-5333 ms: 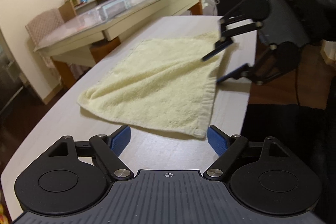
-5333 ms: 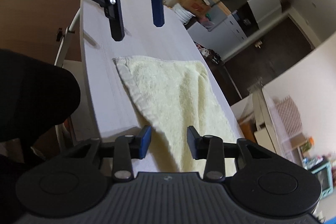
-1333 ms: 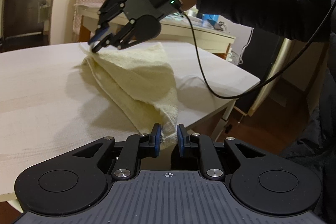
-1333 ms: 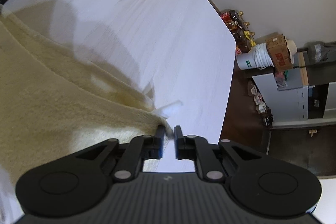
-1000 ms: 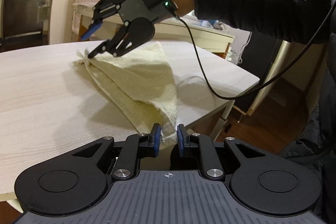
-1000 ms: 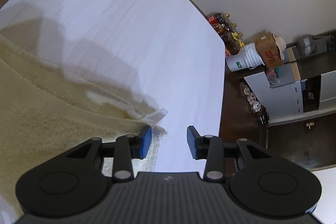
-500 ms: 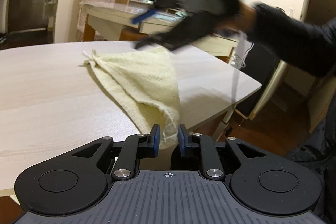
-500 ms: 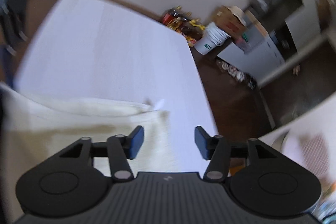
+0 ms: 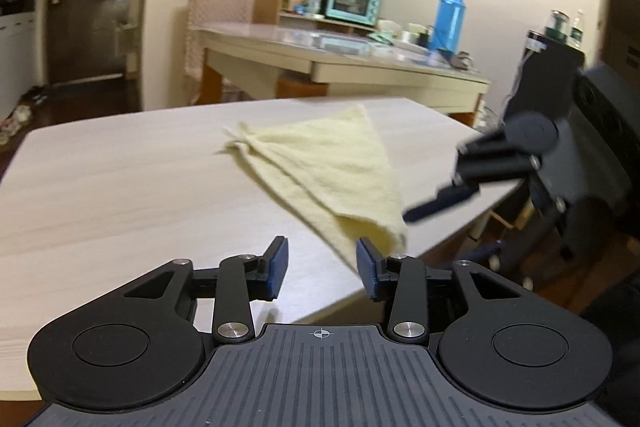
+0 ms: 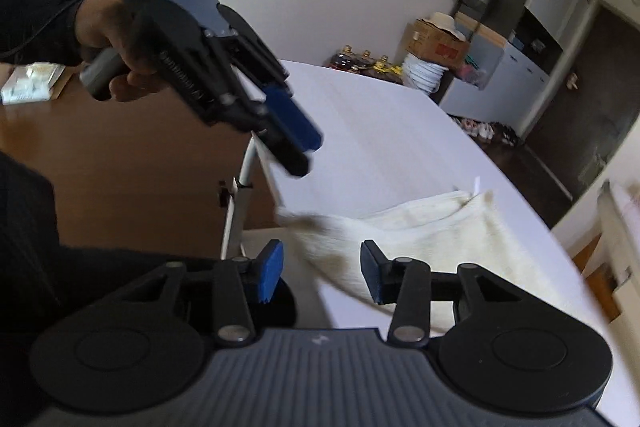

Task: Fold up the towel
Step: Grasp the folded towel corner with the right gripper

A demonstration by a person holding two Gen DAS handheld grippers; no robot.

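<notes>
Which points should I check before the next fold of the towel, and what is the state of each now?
1. Left tongs open and free of cloth: ok.
2. Right tongs open, nothing held: ok.
3. Towel lies folded on the table: ok.
4. Far corners stacked together: ok, roughly.
5. Near corner fully on the table: cannot tell, it lies close to the edge.
6. Layers flat, no wrinkles: cannot tell, the picture is blurred.
</notes>
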